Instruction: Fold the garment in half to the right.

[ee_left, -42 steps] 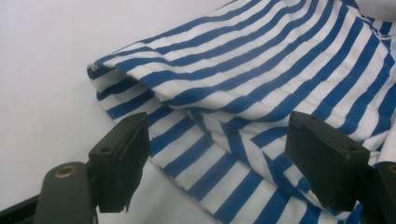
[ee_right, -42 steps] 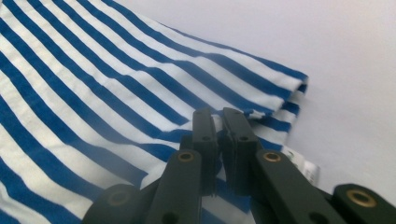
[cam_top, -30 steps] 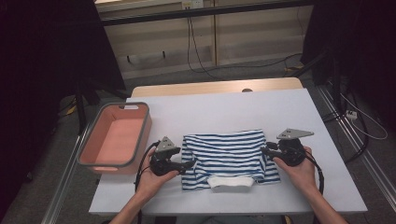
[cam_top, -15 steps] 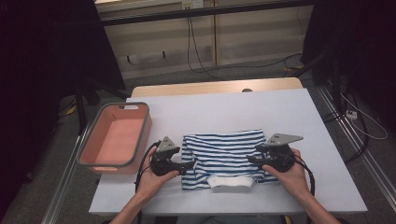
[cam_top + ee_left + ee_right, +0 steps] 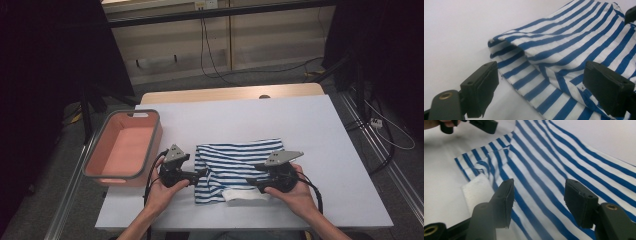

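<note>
White table (image 5: 300, 125) fills my workspace, dark room and cables beyond. Left of me, the salmon bin (image 5: 102, 170) looks empty. Between my hands lies the folded blue-striped cloth (image 5: 235, 165). My left gripper (image 5: 200, 174) is spread at its edge; my right gripper (image 5: 251, 183) is spread just over its stripes.

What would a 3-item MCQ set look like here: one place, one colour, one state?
1. Where is the pink bin?
A. right of the garment
B. left of the garment
C. on the garment

2. What colours is the striped garment?
A. red and white
B. green and black
C. blue and white

3. How do the left gripper jaws stand?
A. apart, over the garment's edge
B. clamped on cloth
C. shut on the bin

Key: B, the bin sits at the table's left edge; C, blue and white stripes; A, a wide gap shows between the pads.
</note>
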